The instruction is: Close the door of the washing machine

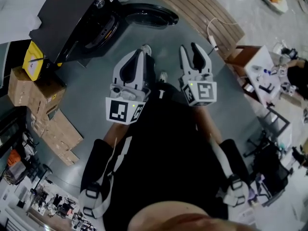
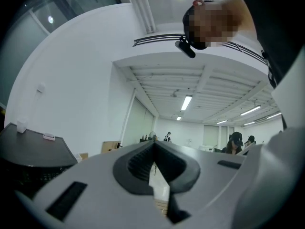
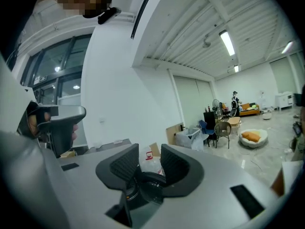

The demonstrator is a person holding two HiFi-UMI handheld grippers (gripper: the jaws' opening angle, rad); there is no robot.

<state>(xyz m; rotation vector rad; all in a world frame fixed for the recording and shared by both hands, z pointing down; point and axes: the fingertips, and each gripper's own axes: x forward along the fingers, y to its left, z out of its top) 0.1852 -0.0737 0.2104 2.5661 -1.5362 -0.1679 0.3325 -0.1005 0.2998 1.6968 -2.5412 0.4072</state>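
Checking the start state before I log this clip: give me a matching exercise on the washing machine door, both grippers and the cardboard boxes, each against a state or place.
1. washing machine door
2. left gripper
3. right gripper
4. cardboard boxes

a. jaws apart, nothing held
b. stacked at the head view's left edge
c. swung open
d. jaws together, nothing held

Pairs: 1-c; 2-d; 3-a; 4-b
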